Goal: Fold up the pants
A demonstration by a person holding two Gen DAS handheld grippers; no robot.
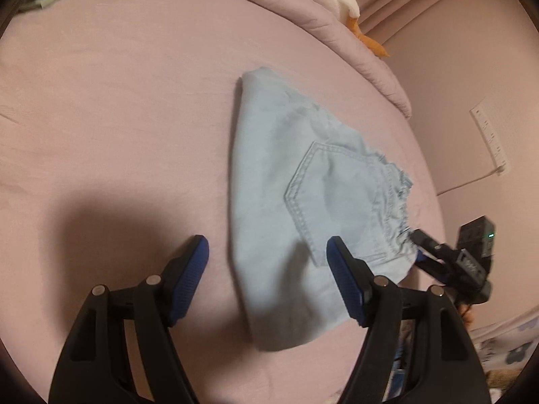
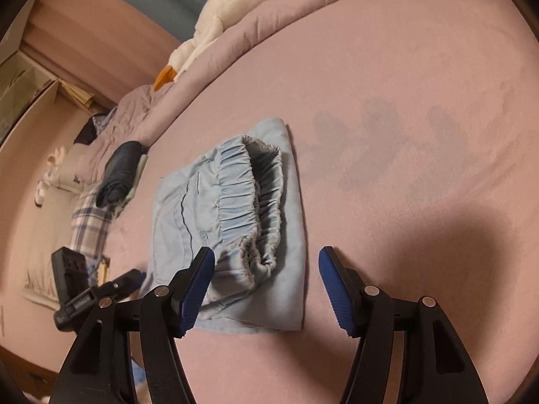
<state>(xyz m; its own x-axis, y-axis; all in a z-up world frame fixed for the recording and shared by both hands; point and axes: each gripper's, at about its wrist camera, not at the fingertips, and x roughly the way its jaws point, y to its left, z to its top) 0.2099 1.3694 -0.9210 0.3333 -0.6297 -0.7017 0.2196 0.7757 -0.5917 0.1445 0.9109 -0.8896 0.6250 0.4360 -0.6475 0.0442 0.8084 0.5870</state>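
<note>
Light blue pants (image 1: 286,185) lie folded into a compact bundle on the pink bed sheet (image 1: 118,118), back pocket up. In the right wrist view the pants (image 2: 229,208) show their gathered elastic waistband on top. My left gripper (image 1: 267,256) is open and empty, hovering just above the near edge of the pants. My right gripper (image 2: 266,262) is open and empty over the near waistband end. The right gripper also shows in the left wrist view (image 1: 448,256) at the pants' right edge. The left gripper shows in the right wrist view (image 2: 101,289) at the left.
A pink duvet (image 2: 303,17) is bunched along the far side with a white and orange plush toy (image 2: 215,33). A rolled dark garment (image 2: 121,171) and plaid cloth (image 2: 87,222) lie left of the pants. The bed's edge and a wall (image 1: 471,67) are at the right.
</note>
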